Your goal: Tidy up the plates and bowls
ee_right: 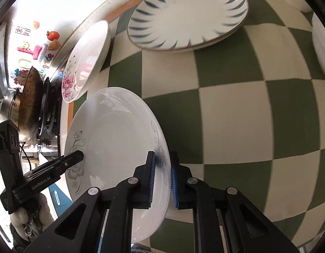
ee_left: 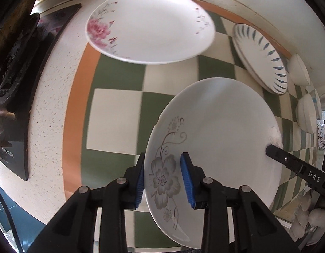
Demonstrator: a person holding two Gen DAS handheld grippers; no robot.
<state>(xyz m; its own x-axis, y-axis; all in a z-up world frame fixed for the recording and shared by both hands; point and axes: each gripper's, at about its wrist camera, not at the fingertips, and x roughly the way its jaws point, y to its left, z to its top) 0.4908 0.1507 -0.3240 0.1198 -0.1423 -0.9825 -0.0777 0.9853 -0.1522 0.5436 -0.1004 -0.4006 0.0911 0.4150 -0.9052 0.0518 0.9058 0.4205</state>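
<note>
Grey-flower plate (ee_left: 217,130) pinched at opposite rims by left hand-held gripper (ee_left: 163,179) and right hand-held gripper (ee_right: 162,175), near pink-flower plate (ee_left: 149,25); blue-leaf plate (ee_right: 190,12) farther off.

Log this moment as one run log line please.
phase: carry | left gripper: straddling grey-flower plate rim | right gripper: straddling opposite rim | pink-flower plate: on checkered cloth

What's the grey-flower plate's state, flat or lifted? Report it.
Lifted and tilted: grey-flower plate is gripped at opposite rims by left tongs and right tongs, above the checkered cloth.
</note>
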